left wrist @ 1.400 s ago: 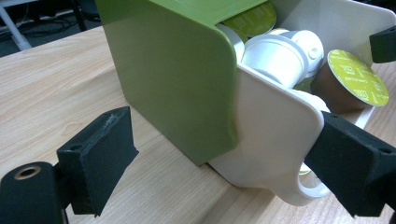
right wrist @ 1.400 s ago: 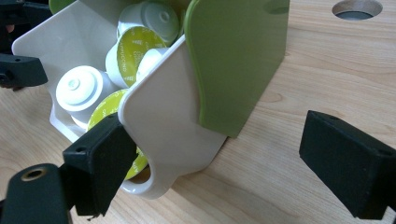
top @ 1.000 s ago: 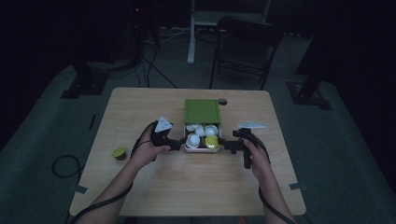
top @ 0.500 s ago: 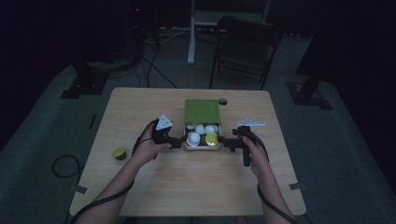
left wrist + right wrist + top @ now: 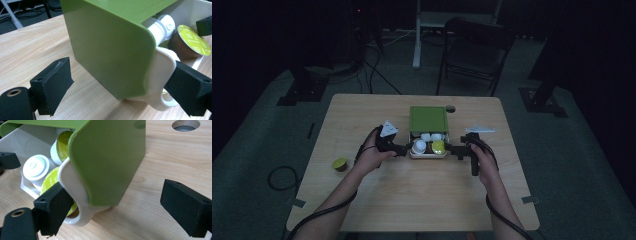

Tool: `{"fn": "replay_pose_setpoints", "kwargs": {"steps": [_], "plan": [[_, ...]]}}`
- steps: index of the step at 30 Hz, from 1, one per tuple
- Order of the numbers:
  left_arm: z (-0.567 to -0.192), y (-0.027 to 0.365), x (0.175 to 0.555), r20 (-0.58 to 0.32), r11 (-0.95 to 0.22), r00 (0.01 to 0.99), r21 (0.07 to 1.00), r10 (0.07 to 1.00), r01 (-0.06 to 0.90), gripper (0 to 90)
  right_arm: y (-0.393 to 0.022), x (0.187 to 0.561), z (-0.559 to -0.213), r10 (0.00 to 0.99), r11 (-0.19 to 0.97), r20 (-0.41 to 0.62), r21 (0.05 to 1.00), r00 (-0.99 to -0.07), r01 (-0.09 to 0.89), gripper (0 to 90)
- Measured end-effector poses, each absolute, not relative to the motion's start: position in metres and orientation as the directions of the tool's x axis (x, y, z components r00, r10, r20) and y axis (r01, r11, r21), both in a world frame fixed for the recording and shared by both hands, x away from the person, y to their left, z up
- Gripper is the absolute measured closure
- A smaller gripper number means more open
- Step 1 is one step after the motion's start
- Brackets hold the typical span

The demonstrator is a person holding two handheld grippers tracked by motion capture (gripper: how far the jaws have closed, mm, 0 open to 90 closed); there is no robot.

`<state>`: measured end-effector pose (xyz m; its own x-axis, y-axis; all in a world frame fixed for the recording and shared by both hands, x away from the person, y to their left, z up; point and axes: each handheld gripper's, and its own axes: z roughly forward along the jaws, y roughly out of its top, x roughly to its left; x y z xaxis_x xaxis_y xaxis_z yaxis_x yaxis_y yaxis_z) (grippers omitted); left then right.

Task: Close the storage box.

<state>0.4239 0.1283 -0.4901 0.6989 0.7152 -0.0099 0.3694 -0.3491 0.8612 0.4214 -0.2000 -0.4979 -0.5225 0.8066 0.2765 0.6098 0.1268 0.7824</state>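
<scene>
Both jaws straddle box (image 5: 428,120) corners.

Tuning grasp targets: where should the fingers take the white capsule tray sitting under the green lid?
Grip the white tray by its looped end handles, one gripper from each side, level with the table. The handles stick out past the green lid, whose smooth flat walls probably offer no hold.

Very little differs from a second ago. The right gripper (image 5: 455,149) has edged slightly inward, and its near pad (image 5: 53,203) now sits against the white handle loop (image 5: 75,192) of the capsule box (image 5: 428,131). The left gripper (image 5: 404,149) has crept a touch closer to the box's opposite end.
</scene>
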Motion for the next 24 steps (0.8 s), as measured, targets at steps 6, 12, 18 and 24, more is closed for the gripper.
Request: {"fn": "replay_pose_setpoints", "kwargs": {"steps": [6,12,18,24], "plan": [[-0.491,0.128,0.427,-0.009,-0.346,0.694,0.862,0.720,0.371,10.6,-0.199,0.425,-0.500,0.809,0.117,0.283,0.781,-0.515,0.614,10.9],[-0.490,0.127,0.430,0.001,-0.352,0.688,0.860,0.725,0.370,10.6,-0.199,0.427,-0.501,0.813,0.109,0.287,0.780,-0.507,0.616,10.9],[-0.491,0.127,0.433,-0.003,-0.346,0.681,0.860,0.732,0.376,10.6,-0.198,0.429,-0.501,0.821,0.101,0.286,0.780,-0.494,0.618,10.9],[-0.491,0.126,0.437,0.001,-0.344,0.672,0.860,0.741,0.378,10.6,-0.196,0.432,-0.501,0.833,0.101,0.274,0.780,-0.482,0.617,10.9]]}}
